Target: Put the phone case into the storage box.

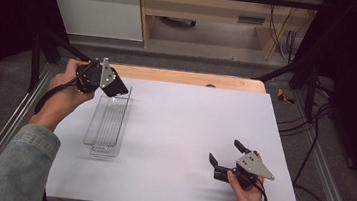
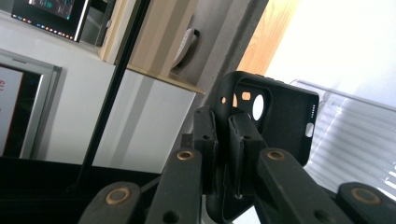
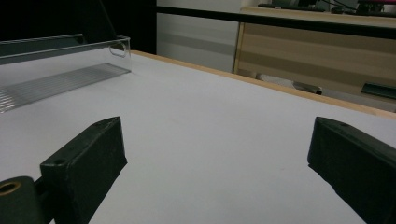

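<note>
My left gripper (image 1: pixel 117 90) is shut on a black phone case (image 2: pixel 275 116), pinching its edge between the pads. It hovers over the far end of a clear plastic tray (image 1: pixel 107 123) at the table's left. The case (image 1: pixel 119 89) tilts down toward the tray (image 2: pixel 355 135). My right gripper (image 1: pixel 225 153) rests low at the front right of the white table, its jaws wide apart with nothing between them. The tray's near corner (image 3: pixel 60 60) lies far off to that gripper's left.
The white tabletop (image 1: pixel 188 131) stretches between the tray and the right gripper. A wooden strip (image 1: pixel 189 78) runs along the far edge. Black frame bars (image 1: pixel 46 46) stand at the left and right, and a wooden cabinet (image 3: pixel 317 46) is beyond the table.
</note>
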{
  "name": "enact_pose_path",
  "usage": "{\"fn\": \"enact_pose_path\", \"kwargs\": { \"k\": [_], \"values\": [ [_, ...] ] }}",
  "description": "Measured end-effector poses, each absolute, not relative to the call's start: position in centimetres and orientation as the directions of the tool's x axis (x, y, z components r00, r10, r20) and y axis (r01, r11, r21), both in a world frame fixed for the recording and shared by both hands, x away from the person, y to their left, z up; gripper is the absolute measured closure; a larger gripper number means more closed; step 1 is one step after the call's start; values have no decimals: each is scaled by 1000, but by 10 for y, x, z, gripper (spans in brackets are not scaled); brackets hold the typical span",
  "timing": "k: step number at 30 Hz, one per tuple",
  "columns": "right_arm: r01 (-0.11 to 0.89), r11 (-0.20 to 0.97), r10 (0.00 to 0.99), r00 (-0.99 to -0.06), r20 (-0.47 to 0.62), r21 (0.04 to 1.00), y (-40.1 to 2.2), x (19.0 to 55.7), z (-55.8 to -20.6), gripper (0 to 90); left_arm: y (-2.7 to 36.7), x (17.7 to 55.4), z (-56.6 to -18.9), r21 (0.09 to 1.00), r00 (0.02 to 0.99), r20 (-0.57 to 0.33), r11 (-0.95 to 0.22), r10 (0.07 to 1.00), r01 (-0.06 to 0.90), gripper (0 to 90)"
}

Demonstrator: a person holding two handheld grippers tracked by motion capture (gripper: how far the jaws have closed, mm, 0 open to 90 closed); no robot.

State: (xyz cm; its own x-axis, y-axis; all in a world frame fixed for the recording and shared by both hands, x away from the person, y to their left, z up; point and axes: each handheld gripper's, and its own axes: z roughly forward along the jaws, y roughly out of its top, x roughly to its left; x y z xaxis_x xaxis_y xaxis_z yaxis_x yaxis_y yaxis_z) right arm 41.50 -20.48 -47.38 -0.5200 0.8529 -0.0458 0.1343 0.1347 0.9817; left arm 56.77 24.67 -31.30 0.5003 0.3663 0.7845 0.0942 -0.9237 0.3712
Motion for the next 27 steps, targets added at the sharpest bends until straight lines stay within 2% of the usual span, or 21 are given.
{"fn": "enact_pose_path", "kwargs": {
  "k": [5, 27],
  "values": [
    [131, 135, 854, -518, -48, 982, -204, 415, -473, 48, 247, 575, -320, 324, 512, 794, -941, 328, 100, 828],
    [128, 148, 853, -518, -62, 981, -203, 416, -474, 50, 242, 586, -334, 290, 545, 787, -953, 289, 87, 828]
  ]
}}
